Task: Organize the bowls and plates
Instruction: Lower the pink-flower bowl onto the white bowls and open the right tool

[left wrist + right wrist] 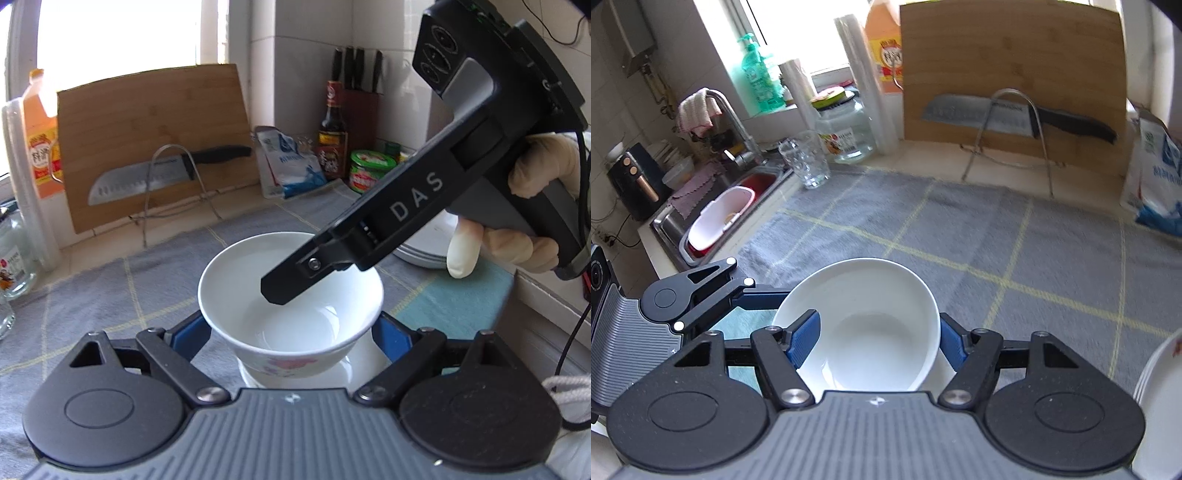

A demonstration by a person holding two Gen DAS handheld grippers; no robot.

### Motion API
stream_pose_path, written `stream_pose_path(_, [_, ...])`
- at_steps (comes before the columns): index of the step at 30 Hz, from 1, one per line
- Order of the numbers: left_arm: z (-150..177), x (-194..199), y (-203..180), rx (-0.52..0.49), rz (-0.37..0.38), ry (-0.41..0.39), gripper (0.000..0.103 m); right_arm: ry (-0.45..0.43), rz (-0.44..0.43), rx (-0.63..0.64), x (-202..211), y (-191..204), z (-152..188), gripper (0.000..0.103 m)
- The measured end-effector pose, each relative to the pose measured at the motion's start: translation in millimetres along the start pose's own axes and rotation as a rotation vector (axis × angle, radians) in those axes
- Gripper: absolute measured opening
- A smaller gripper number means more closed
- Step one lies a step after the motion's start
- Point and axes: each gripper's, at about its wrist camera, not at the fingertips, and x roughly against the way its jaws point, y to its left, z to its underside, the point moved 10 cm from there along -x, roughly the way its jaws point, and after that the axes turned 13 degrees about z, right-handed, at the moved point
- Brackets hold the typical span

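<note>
- Cutting board [147, 129], far left in the left wrist view, is leaning against the wall, with a knife [147, 181] resting in a wire rack [173, 155] in front of it.
- Grey checked cloth [110, 295] is covering the counter below them.
- Left gripper [290, 332] is standing wide, and we are seeing its blue pads [190, 338] touching opposite sides of the white bowl [236, 291], so it is grasping the bowl.
- The bowl, flowered on its outer wall, is sitting at centre between those pads, over a white dish [354, 369] that is showing just beneath it.
- Right gripper [878, 343], clenched narrow, is reaching down into the bowl from the right. In its own view we are finding one pad [805, 339] inside the bowl and the other just outside the rim. We cannot tell whether they are pressing on the wall.
- Gloved hand [532, 206] is holding that gripper.
- Stacked white plates [424, 251] are lying behind it, at the right.
</note>
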Motion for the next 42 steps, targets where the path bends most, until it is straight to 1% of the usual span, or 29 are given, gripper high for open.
stream_pose_path(11, [13.9,-13.7,-0.5,0.024,0.028,0.057,0.093,0.039,0.006,-0.018,-10.9,-6.1,19.6,0.074])
stream_pose_path(22, [17.3,-18.6,0.0,0.037,0.036,0.065,0.094,0.044,0.026,-0.006,-17.3,-7.2,23.4,0.074])
stream_pose_path(26, [19.3,-20.9,-0.1,0.036,0.043,0.073,0.098,0.042,0.025,-0.002,-18.2,-6.2,24.6,0.076])
stream_pose_path(29, [20.5,-19.6,-1.0,0.026,0.052,0.069,0.098,0.037,0.024,0.011,-19.0,-4.0,25.1,0.08])
stream_pose_path(31, [20.0,-17.0,-1.1,0.029,0.064,0.061,0.1,0.028,0.029,0.015,-18.1,-3.2,23.4,0.089])
stream_pose_path(32, [20.5,-15.5,-0.7,0.029,0.07,0.061,0.1,0.021,0.035,0.025,-16.9,-2.5,22.5,0.089])
stream_pose_path(34, [22.7,-12.1,1.3,0.027,0.076,0.065,0.1,0.006,0.052,0.053,-13.3,-1.5,20.9,0.096])
stream_pose_path(36, [25.4,-7.6,4.1,0.019,0.078,0.073,0.1,-0.022,0.061,0.089,-6.0,-0.4,19.5,0.099])
stream_pose_path(39, [28.2,2.6,11.0,0.003,0.073,0.064,0.101,-0.063,0.086,0.153,7.5,-1.7,19.1,0.103])
stream_pose_path(42, [31.6,9.9,17.8,-0.01,0.081,0.071,0.101,-0.091,0.12,0.234,20.2,-5.1,21.5,0.103])
